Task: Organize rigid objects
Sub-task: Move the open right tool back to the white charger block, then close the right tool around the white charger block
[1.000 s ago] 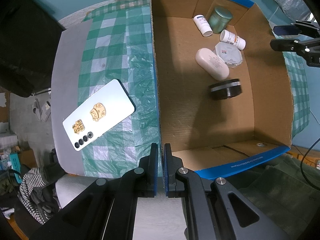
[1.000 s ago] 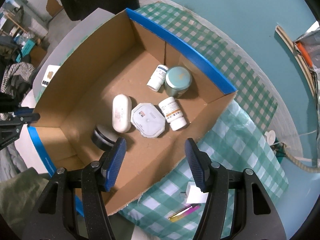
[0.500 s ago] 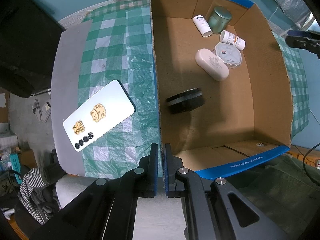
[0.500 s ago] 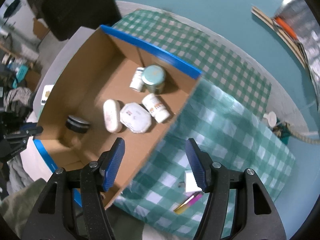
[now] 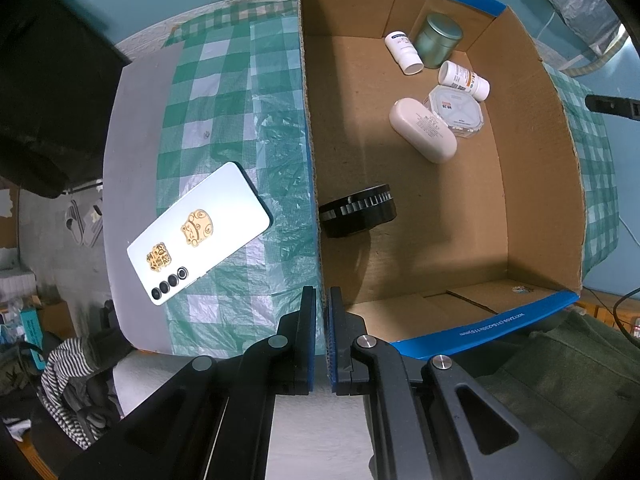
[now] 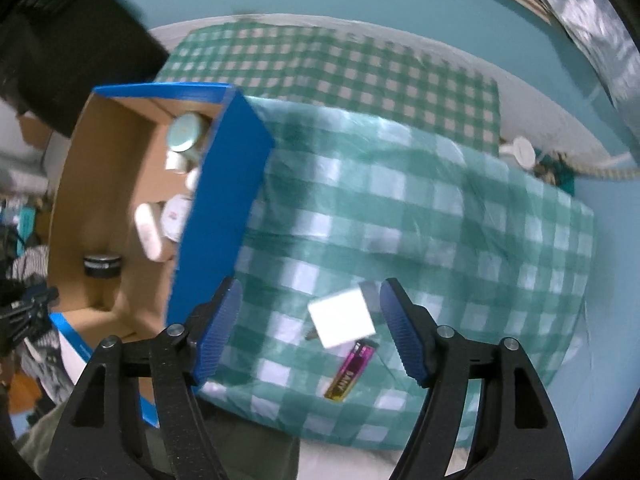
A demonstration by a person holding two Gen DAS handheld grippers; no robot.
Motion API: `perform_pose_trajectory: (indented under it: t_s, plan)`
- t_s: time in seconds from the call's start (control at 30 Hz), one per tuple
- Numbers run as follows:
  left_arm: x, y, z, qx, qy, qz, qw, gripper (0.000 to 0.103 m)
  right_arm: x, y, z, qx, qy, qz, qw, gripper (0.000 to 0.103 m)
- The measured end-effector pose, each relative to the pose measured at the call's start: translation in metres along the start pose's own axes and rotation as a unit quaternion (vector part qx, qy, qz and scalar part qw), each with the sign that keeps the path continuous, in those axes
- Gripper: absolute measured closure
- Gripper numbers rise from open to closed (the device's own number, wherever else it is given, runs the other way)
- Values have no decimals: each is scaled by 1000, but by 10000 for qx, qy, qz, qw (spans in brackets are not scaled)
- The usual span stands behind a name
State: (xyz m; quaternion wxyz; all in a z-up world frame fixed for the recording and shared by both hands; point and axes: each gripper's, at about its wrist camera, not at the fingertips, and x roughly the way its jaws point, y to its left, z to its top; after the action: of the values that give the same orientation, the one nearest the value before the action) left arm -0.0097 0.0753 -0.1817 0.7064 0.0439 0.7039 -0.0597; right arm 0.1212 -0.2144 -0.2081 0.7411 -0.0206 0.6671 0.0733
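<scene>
Our left gripper [image 5: 322,304] pinches the box [image 5: 310,152] wall tight. Our right gripper [image 6: 308,320] is spread wide above the white charger [image 6: 342,318].

Landmark: open blue-rimmed cardboard box [image 5: 532,208] on the green checked tablecloth [image 5: 224,120]. Inside, against its left wall: round black ribbed jar [image 5: 358,210]. Toward its far corner: cylindrical green tin [image 5: 438,40], two white pill bottles [image 5: 404,53], octagonal white case [image 5: 456,110], oblong cream case [image 5: 422,130]. Left of it: flat white smartphone [image 5: 200,232]. Right of it: white cube charger [image 6: 342,318], beside a pink lighter [image 6: 352,370].
</scene>
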Motion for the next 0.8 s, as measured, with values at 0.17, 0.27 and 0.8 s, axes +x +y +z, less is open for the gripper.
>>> perform_pose_trajectory:
  t_s: [0.17, 0.27, 0.8]
  plan:
    - [0, 0, 0, 2, -2, 1, 10000, 98, 17, -26, -10, 554, 194, 148, 9982, 27]
    - [0, 0, 0, 0, -4, 0, 10000, 98, 28, -38, -16, 886, 293, 302, 9952, 27]
    - [-1, 1, 0, -8, 8, -6, 10000, 98, 78, -65, -35, 1952, 746, 714, 9753, 27]
